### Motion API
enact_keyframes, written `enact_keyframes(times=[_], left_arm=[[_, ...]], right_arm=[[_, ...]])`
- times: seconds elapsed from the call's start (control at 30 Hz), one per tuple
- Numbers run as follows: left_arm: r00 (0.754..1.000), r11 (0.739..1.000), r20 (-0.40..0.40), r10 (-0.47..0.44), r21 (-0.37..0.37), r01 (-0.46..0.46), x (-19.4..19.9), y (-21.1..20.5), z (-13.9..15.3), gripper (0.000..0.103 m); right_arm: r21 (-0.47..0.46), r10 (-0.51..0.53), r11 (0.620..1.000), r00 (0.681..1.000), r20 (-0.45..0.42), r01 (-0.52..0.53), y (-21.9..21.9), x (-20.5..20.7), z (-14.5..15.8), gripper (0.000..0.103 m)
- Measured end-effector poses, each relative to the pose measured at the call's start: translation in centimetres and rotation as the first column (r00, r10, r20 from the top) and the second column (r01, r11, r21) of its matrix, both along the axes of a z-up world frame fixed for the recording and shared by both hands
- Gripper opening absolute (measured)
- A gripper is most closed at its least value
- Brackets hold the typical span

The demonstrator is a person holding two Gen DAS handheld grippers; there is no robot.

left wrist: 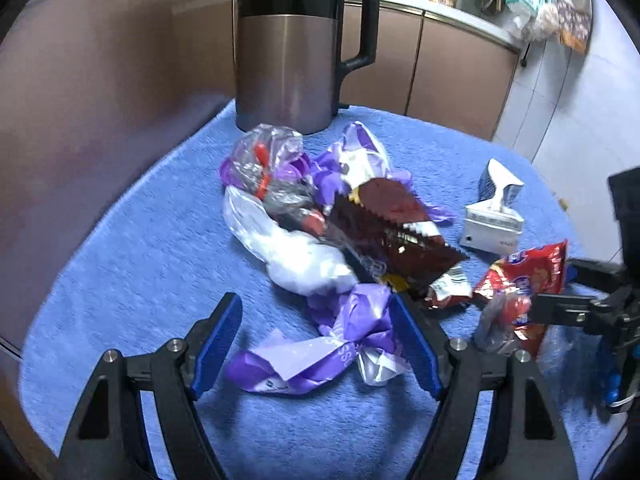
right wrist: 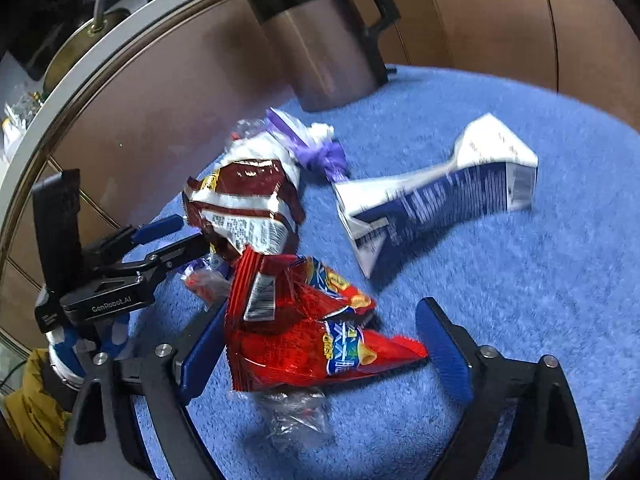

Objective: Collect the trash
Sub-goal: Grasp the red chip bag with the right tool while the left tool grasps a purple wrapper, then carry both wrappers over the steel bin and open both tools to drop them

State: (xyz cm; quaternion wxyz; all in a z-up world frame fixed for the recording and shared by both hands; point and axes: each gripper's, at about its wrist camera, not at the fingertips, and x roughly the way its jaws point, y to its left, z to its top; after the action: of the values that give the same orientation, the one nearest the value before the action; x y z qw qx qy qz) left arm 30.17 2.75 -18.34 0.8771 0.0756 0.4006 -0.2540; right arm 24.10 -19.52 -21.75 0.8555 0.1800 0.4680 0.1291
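A pile of trash lies on the blue towel (left wrist: 132,264). My left gripper (left wrist: 316,340) is open around a crumpled purple and white wrapper (left wrist: 340,332). Beyond it lie a white plastic bag (left wrist: 288,248), a dark red snack bag (left wrist: 396,224) and clear plastic with orange bits (left wrist: 268,160). My right gripper (right wrist: 320,344) is open around a red snack bag (right wrist: 304,328), which also shows in the left wrist view (left wrist: 528,276). A crushed blue and white carton (right wrist: 440,196) lies beyond it. A clear wrapper (right wrist: 296,412) lies under the red bag.
A steel and black kettle (left wrist: 292,48) stands at the back of the towel. Brown cabinet doors (left wrist: 460,76) run behind the table. The right gripper's body (left wrist: 600,304) shows at the right edge of the left view; the left gripper's body (right wrist: 104,280) shows at the left of the right view.
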Motion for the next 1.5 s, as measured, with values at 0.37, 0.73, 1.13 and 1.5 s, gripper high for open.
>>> enact_keyframes(times=[0.37, 0.73, 1.13, 1.5], left_arm=[[0.997, 0.997, -0.036, -0.075, 0.001, 0.075, -2.6, -1.0, -0.6, 0.065], [0.999, 0.999, -0.041, -0.013, -0.036, 0.011, -4.1, 0.0, 0.0, 0.038], [0.996, 0.993, 0.010, 0.083, -0.087, -0.082, -11.0, 1.8, 4.8, 0.037], [0.997, 0.995, 0.074, 0.005, -0.095, 0.002, -17.0, -2.9, 9.1, 0.036]], right_arm=[[0.018, 0.042, 0.999, 0.999, 0.035, -0.042, -1.1, -1.7, 0.1, 0.060], [0.010, 0.020, 1.000, 0.997, 0.071, -0.021, -1.6, -3.9, 1.0, 0.025], [0.031, -0.023, 0.999, 0.990, 0.139, 0.019, -2.5, -9.0, 5.3, 0.016], [0.054, -0.133, 0.991, 0.963, 0.233, 0.123, -6.8, -15.4, 10.1, 0.016]])
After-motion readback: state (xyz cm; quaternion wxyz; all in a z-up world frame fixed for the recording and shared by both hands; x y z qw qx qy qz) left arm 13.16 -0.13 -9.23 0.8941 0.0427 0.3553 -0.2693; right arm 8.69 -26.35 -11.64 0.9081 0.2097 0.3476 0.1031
